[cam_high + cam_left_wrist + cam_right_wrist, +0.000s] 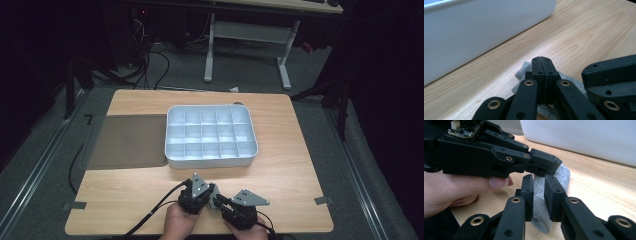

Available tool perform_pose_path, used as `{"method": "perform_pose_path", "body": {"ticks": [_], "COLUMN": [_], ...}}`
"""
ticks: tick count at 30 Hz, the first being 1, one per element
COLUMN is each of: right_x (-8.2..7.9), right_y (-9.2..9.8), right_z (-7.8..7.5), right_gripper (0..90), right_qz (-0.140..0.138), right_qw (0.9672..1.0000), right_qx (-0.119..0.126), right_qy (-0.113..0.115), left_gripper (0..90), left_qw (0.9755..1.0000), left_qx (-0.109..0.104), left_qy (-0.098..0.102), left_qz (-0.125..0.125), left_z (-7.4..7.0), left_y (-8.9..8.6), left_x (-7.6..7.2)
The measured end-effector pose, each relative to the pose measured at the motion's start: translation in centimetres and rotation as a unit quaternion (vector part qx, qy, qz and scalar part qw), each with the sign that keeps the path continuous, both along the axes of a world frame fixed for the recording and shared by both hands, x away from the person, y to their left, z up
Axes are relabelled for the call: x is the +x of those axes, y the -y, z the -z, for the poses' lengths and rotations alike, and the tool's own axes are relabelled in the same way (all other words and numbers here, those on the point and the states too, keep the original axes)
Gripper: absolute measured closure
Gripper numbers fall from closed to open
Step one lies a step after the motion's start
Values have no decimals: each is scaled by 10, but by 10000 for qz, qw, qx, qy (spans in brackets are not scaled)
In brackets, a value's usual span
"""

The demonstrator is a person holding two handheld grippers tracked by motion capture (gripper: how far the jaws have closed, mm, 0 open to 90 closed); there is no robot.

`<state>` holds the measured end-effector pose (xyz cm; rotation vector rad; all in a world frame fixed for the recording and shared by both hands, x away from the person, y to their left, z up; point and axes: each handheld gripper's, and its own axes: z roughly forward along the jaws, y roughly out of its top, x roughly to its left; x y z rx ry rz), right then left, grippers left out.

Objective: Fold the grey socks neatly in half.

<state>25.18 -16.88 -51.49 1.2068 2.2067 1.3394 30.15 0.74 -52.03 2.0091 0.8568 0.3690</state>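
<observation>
A small wad of grey cloth (539, 197) stands on the wooden table (280, 175) near its front edge, just in front of a white compartment tray (210, 162). My left gripper (541, 60) has its jaws together and pinches the cloth's upper edge; the cloth (522, 73) shows behind its tips. From the other side comes my right gripper (539, 178), whose jaws stand a little apart with the cloth between them, and the pads do not visibly press on it. In the high view the left gripper (212, 192) and the right gripper (221, 202) meet tip to tip.
The tray's white wall (474, 32) rises close beyond the grippers. A dark mat (127, 141) lies left of the tray. A hand (461, 187) holds the left gripper. Bare wood stretches to the right of the grippers.
</observation>
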Motion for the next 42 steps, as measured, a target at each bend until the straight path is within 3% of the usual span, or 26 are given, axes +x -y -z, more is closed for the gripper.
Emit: {"method": "perform_pose_path", "body": {"ticks": [7,9,10,13,14,17,21,34,42], "right_x": [2,2,3,4,9,12,22,37,39], "right_y": [-4,-3,-2,0,2,3,5,-3,-7], "right_z": [8,7,6,5,5,6,10,13,13], "right_gripper": [784,768,703,648,575,535,463,471,470], "right_qz": [-70,-87,-33,55,136,171,167,-242,-308], "right_qw": [9993,9993,9996,9996,9991,9984,9952,9890,9881], "right_qx": [-295,-294,-204,-152,-88,-3,75,191,155], "right_qy": [-212,-202,-203,-212,-391,-537,-964,-1448,-1496], "left_gripper": [900,900,900,900,900,900,900,900,900], "left_qw": [10000,10000,10000,10000,10000,10000,9998,9996,9996], "left_qx": [-25,-47,-62,-81,-97,-99,-192,-239,-212], "left_qy": [35,32,15,15,15,6,-64,-98,-101], "left_qz": [21,16,6,-9,-15,-12,-23,-100,-145], "left_z": [2,2,3,3,3,3,4,6,6], "left_y": [-2,-2,-3,-3,-3,-4,-9,-21,-25], "left_x": [-1,-1,-1,-1,-1,0,0,-3,-6]}}
